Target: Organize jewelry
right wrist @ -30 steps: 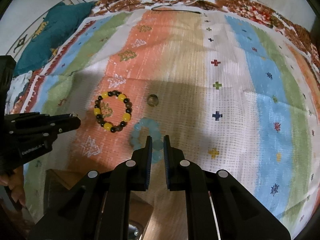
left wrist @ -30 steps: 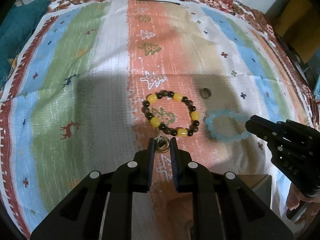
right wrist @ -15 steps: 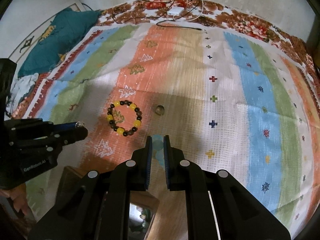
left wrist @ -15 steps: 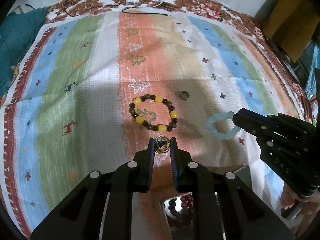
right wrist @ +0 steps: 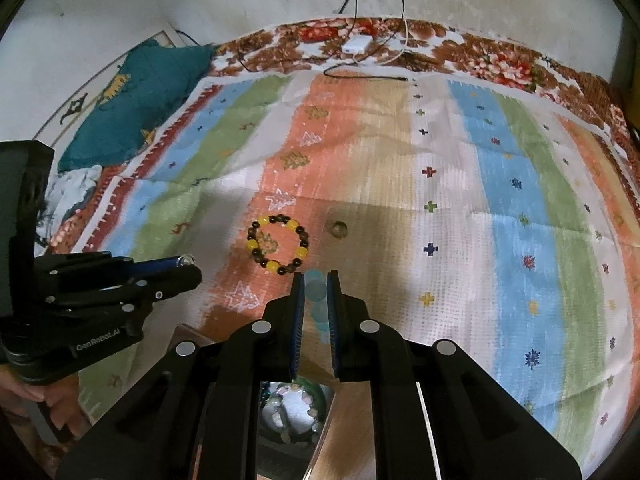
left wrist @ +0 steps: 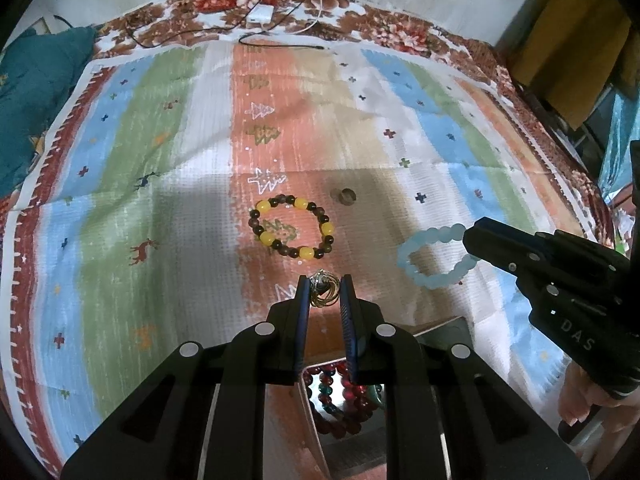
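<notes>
My left gripper (left wrist: 325,285) is shut on a small gold wire ornament (left wrist: 326,295), held above the striped cloth (left wrist: 160,200). My right gripper (right wrist: 316,280) is shut on a pale blue bead bracelet (right wrist: 317,294). In the left wrist view that bracelet (left wrist: 430,258) hangs as a loop from the right gripper's tip (left wrist: 472,236). A yellow-and-dark bead bracelet (left wrist: 291,229) (right wrist: 278,249) lies flat on the orange stripe, with a small brownish ring (left wrist: 347,196) (right wrist: 338,229) to its right. Below both grippers stands an open jewelry box (left wrist: 440,330) with red beads (left wrist: 344,396) inside.
A teal pillow (right wrist: 140,100) lies at the far left of the bed. Black and white cables and a white charger (right wrist: 356,46) rest at the far edge by the wall. A yellow-brown box (left wrist: 576,52) stands at the right. A hand (left wrist: 580,400) grips the right tool.
Both grippers have risen and drawn back toward me with their pieces. The blue bracelet has left the cloth and now hangs. The open box has come into view below.
</notes>
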